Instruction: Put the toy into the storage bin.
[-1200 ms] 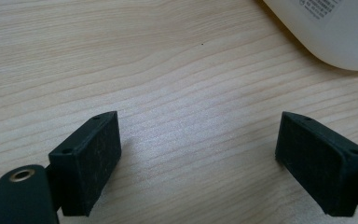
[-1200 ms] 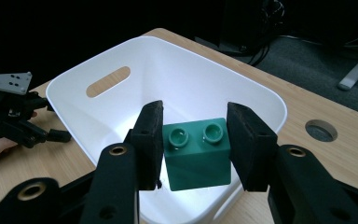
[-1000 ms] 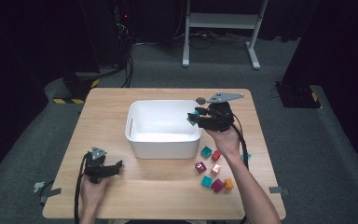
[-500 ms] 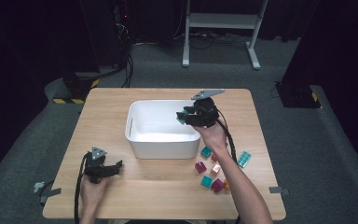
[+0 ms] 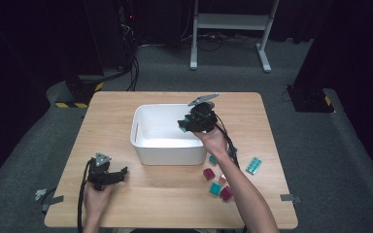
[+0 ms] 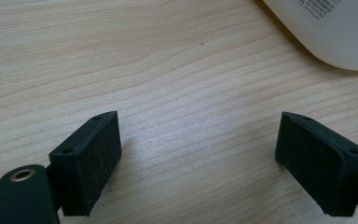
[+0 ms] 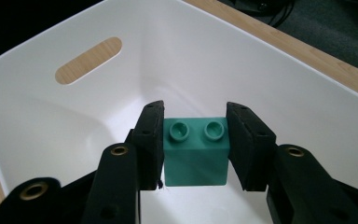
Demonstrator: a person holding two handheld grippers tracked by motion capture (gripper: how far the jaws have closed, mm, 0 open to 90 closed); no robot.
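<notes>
Right gripper [image 7: 195, 147] clamps the teal brick [image 7: 195, 156] by its flat sides, frame center over the white bin [image 7: 51, 135]; looks light, rigid, smooth plastic, so side grip suits; left gripper [image 6: 200, 163] gapes empty.
</notes>
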